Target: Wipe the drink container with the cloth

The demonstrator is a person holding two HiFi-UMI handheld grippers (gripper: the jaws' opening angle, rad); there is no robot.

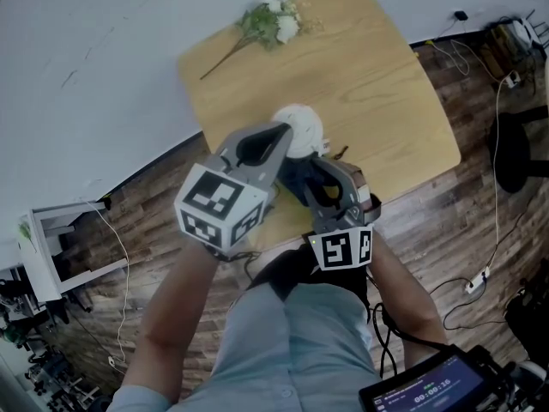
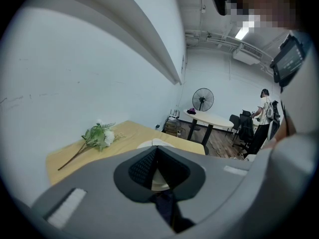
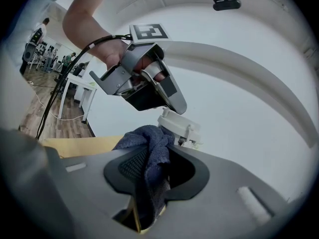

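Drink container (image 1: pixel 302 127): white, lidded, over the near edge of the table (image 1: pixel 386 101), apparently raised off it. On the left, gripped at the top by the left tongs (image 1: pixel 283 137), closed on the lid from above, probably to steady it and leave the sides bare for wiping. On the right, clamped fast in the right tongs (image 3: pixel 152 158), a dark blue cloth (image 3: pixel 148 136), bunched, touching or just beside the container under its lid, placed to rub.
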